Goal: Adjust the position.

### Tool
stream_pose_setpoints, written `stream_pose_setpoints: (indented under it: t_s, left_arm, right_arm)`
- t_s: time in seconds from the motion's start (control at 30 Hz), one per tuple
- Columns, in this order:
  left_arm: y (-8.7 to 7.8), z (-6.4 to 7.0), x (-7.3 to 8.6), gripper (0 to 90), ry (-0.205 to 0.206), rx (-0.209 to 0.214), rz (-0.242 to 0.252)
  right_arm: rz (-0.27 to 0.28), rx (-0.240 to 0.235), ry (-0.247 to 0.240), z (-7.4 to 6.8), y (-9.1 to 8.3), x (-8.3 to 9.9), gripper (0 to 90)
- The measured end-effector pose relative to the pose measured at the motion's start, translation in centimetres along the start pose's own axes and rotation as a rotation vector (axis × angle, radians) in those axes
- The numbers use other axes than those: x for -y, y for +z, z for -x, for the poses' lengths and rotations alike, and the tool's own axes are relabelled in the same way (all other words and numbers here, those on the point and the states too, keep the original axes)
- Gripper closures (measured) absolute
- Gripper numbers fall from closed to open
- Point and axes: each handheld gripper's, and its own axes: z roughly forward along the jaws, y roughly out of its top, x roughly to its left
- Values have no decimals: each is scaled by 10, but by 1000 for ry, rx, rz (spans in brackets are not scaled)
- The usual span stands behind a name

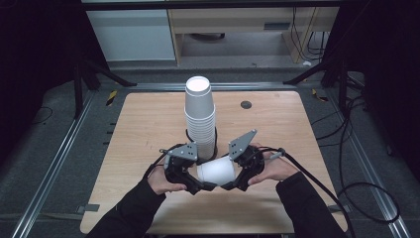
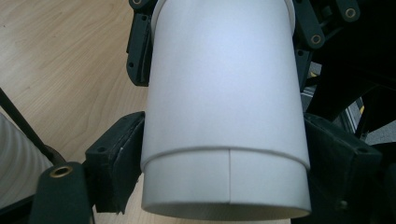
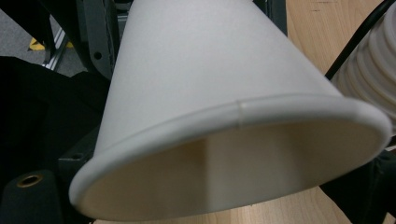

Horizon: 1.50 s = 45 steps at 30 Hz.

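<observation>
White cup [image 1: 216,171] between both grippers' jaws, base hidden

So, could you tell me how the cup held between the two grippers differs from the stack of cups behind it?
The held cup lies on its side above the table; the stack stands upright on it, bottoms up. The held cup is a single cup, clamped at its ends by the left gripper and right gripper; the stack is many nested cups, untouched. Both are plain white paper.

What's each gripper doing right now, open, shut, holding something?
Left gripper: shut on the white paper cup, jaws at its base end.
Right gripper: shut on the same cup, at its rim end.
</observation>
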Motion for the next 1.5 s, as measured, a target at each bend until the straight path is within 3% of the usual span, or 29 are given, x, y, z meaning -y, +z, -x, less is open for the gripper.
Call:
stream_pose_setpoints:
  t_s: [0.4,0.73,0.87,0.93,1.17,1.27,1.5]
  left_arm:
    - [1,-1,0,220,-9,3,-15]
    - [0,-1,0,227,7,5,-28]
    - [0,-1,1,227,0,1,-30]
    - [0,-1,1,226,10,6,-37]
    - [-10,-4,3,223,4,-9,-11]
    - [-22,-7,5,222,-17,-32,34]
    - [-34,-10,8,221,-24,-55,83]
  right_arm:
    - [-20,-7,-7,1,3,-3,107]
    - [-16,-4,-10,0,4,-2,90]
    - [8,5,-15,-1,1,-2,77]
    - [66,5,-5,-1,-8,-4,77]
    - [132,52,14,-2,-32,-4,66]
    - [171,77,44,-2,-42,3,66]
    - [239,135,101,-3,-52,18,68]
